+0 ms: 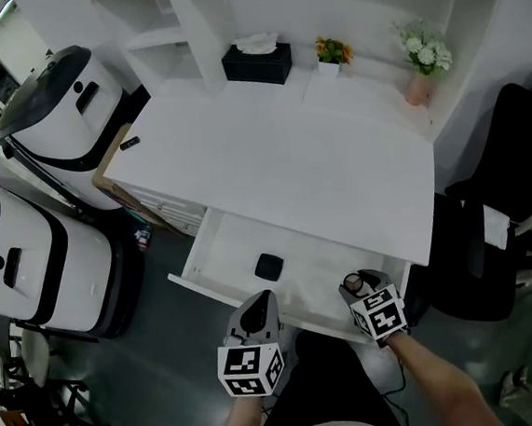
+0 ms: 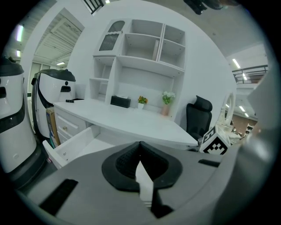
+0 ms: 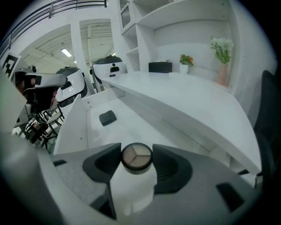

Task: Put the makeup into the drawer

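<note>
A round makeup compact (image 3: 136, 157) with a three-part beige pan sits between the pads of my right gripper (image 3: 136, 154), which is shut on it. In the head view that gripper (image 1: 355, 286) holds the compact (image 1: 352, 283) over the right front part of the open white drawer (image 1: 195, 253). A black square compact (image 1: 268, 266) lies on the drawer's floor, and it shows again (image 3: 107, 117) in the right gripper view. My left gripper (image 1: 259, 304) hovers at the drawer's front edge, jaws shut (image 2: 140, 147) with nothing between them.
On the white desk (image 1: 290, 172) stand a black tissue box (image 1: 257, 63), a small flower pot (image 1: 331, 53) and a pink vase (image 1: 419, 85). Two white-and-black machines (image 1: 60, 110) stand at the left, and a black chair (image 1: 514, 165) stands at the right.
</note>
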